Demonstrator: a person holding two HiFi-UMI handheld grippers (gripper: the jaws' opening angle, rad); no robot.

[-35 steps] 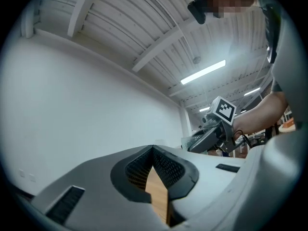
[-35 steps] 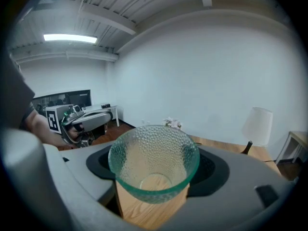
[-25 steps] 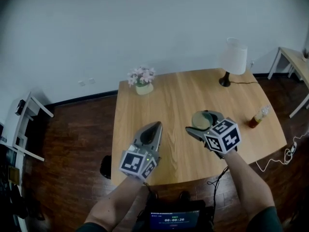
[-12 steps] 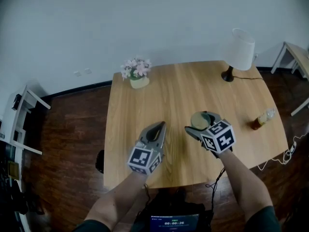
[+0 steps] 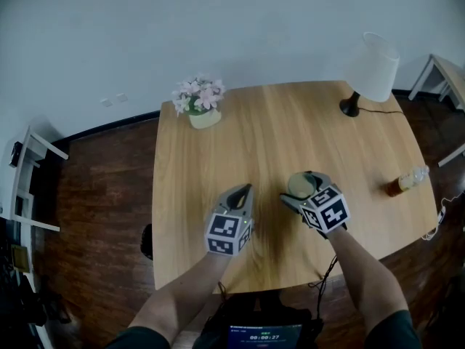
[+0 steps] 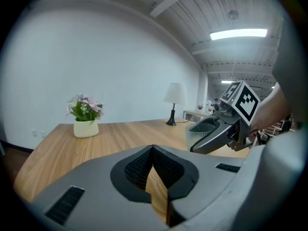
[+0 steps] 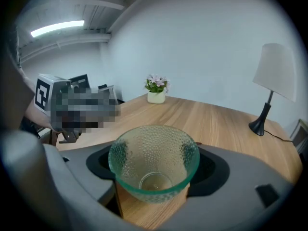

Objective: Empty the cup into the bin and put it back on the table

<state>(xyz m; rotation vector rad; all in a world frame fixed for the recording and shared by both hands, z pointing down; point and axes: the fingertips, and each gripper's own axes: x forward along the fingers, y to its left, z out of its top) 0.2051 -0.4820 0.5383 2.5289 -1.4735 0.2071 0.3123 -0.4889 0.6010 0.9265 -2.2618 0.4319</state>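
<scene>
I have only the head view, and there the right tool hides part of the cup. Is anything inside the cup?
Observer: It looks empty. In the right gripper view the bare glass bottom of the cup shows.
Operator: Does the right tool really grip it?
Observer: Yes. The right tool has one jaw against each side of the cup.
Operator: And the left tool?
Observer: The left gripper view shows the left tool shut, with its tips together and nothing between them.
</scene>
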